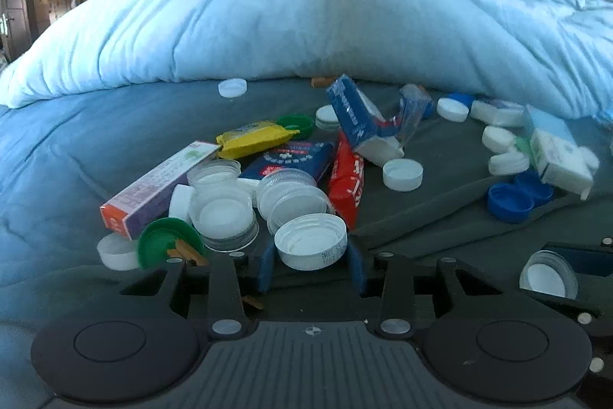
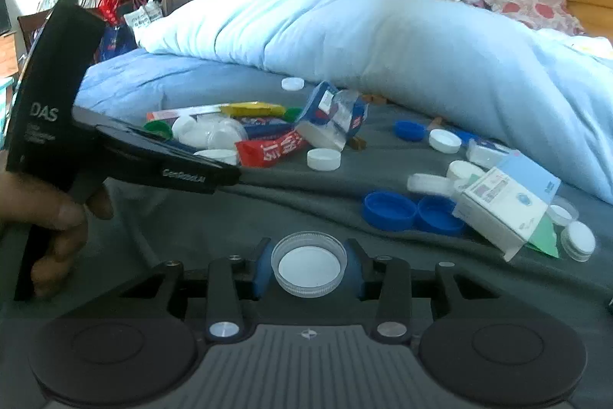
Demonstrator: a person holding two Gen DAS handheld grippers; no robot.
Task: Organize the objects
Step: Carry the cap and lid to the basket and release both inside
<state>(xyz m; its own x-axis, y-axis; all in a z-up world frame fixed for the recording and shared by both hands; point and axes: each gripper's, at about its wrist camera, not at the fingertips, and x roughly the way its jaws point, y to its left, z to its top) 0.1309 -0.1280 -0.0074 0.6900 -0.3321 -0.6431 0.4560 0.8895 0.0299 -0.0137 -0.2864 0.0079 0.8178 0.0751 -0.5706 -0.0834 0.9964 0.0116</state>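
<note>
Caps and small boxes lie scattered on a grey sheet point(image 1: 440, 217) on the bed. My left gripper point(image 1: 311, 255) is shut on a white screw cap point(image 1: 311, 241), at the near edge of a pile of clear caps point(image 1: 224, 213), a green cap point(image 1: 168, 242) and boxes. My right gripper point(image 2: 308, 269) is shut on a clear cap with a white liner point(image 2: 308, 263), held above the sheet point(image 2: 230, 217). That cap and gripper also show in the left wrist view point(image 1: 548, 273). The left gripper's body shows in the right wrist view point(image 2: 153, 160), held by a hand.
A red packet point(image 1: 346, 179), blue boxes point(image 1: 356, 114), a yellow packet point(image 1: 253, 138) and a long purple box point(image 1: 157, 186) sit mid-pile. Two blue caps point(image 2: 413, 211) and a white-blue box point(image 2: 505, 202) lie right. A folded light-blue duvet point(image 1: 306, 22) rises behind.
</note>
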